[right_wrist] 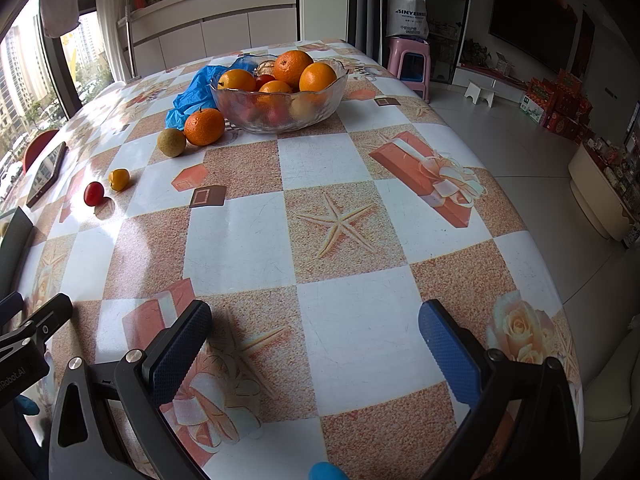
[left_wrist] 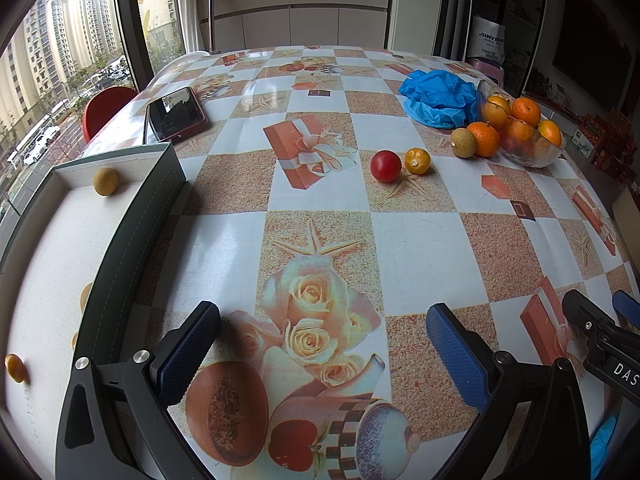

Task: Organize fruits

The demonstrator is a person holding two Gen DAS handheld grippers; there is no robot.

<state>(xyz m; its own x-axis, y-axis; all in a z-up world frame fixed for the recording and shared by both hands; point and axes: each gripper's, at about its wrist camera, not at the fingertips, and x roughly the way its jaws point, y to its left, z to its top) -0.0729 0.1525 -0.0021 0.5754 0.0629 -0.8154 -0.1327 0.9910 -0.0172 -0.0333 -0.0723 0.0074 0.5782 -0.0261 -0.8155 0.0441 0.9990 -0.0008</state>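
Observation:
A glass bowl (right_wrist: 240, 116) of oranges stands at the far side of the table. In front of it lie a loose mandarin (right_wrist: 204, 126), a brownish round fruit (right_wrist: 171, 142), a small yellow tomato (right_wrist: 119, 179) and a red tomato (right_wrist: 93, 193). The same red tomato (left_wrist: 385, 165) and yellow tomato (left_wrist: 417, 161) show in the left wrist view. A shallow white box (left_wrist: 52, 248) at the left holds a brownish fruit (left_wrist: 106, 181) and a small orange fruit (left_wrist: 15, 368). My left gripper (left_wrist: 324, 326) and right gripper (right_wrist: 316, 326) hover open and empty over the near tablecloth.
A phone (left_wrist: 176, 114) lies at the far left of the table. Crumpled blue plastic (left_wrist: 438, 98) sits behind the bowl. A red chair (left_wrist: 106, 110) stands by the window. The table's right edge drops to a tiled floor with a pink stool (right_wrist: 410, 64).

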